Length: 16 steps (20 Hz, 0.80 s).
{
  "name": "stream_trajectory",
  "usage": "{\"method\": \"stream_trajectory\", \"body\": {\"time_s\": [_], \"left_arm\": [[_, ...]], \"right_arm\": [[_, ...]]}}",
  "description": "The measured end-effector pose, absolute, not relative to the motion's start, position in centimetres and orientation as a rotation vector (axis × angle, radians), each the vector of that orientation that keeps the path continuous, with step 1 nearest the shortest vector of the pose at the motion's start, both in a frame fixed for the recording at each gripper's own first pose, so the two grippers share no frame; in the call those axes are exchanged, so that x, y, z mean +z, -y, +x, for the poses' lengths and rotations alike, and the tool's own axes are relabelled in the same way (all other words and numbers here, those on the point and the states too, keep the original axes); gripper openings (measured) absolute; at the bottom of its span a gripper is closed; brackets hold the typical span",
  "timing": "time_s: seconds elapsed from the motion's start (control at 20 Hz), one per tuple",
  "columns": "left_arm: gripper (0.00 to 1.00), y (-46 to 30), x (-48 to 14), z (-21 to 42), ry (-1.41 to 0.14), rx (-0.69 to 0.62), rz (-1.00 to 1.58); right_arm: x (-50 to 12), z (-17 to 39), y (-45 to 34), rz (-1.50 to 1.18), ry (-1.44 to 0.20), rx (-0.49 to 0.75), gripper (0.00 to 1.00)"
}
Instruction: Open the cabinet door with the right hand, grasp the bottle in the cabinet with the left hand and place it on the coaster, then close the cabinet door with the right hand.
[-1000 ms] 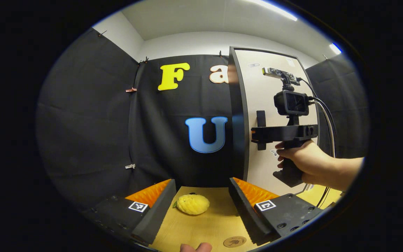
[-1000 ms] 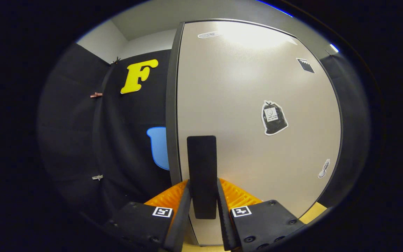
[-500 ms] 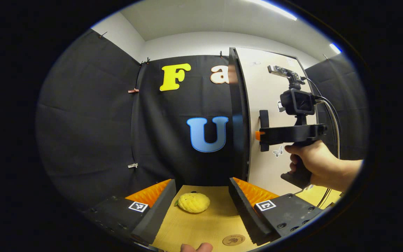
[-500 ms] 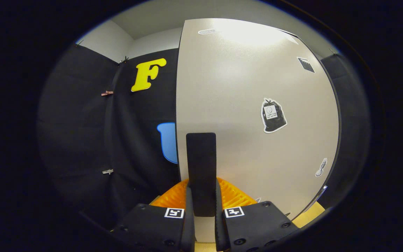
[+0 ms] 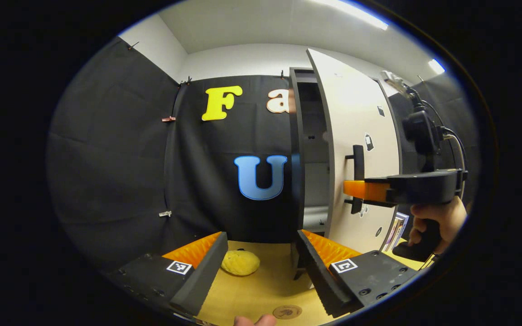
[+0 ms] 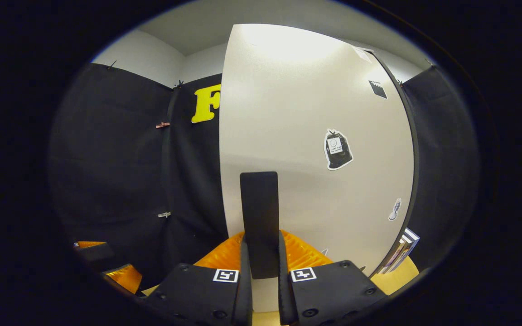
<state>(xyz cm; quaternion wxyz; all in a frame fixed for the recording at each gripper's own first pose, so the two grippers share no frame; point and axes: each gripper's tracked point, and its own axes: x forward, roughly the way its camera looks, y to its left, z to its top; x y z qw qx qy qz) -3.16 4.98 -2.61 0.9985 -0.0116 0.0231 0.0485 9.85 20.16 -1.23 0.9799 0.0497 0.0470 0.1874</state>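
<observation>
Right gripper [image 6: 261,271] clamped on door handle [image 6: 259,217]; cabinet door [image 5: 356,136] ajar, gap at its left edge. Left gripper [image 5: 261,267] fingers spread, empty, above table [image 5: 261,290] near coaster [image 5: 287,311].

Cabinet door [image 6: 297,136]: off-white matte face, dark grey edge; handle [image 6: 259,222] black. Stickers on the door face: 1 black bag shape with white outline [image 6: 337,149], 1 small black patch near the top [image 6: 378,89], 1 small grey-white figure lower down [image 6: 395,209].
Cabinet [image 5: 308,149]: dark grey frame, shaded grey interior with a paler lower panel.
Bench [image 5: 261,290]: light yellow-tan wood grain.
Coaster [image 5: 287,311]: round, tan, dark printed motif at centre.
Lemon-like object [image 5: 240,262]: yellow, bumpy skin.
Books [image 6: 399,253] beside the cabinet: striped spines in white, black and mixed colours.
Ceiling [image 5: 261,22]: white-grey.
</observation>
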Motion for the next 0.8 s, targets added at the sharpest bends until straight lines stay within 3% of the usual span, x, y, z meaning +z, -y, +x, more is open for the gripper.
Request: {"method": "stream_trajectory", "body": {"time_s": [0.8], "left_arm": [[0.96, 1.5, -1.5, -1.7, -0.027, -0.010, -0.049]], "right_arm": [[0.1, 3.2, -12.2, 0.108, -0.102, 0.381, 0.27]]}}
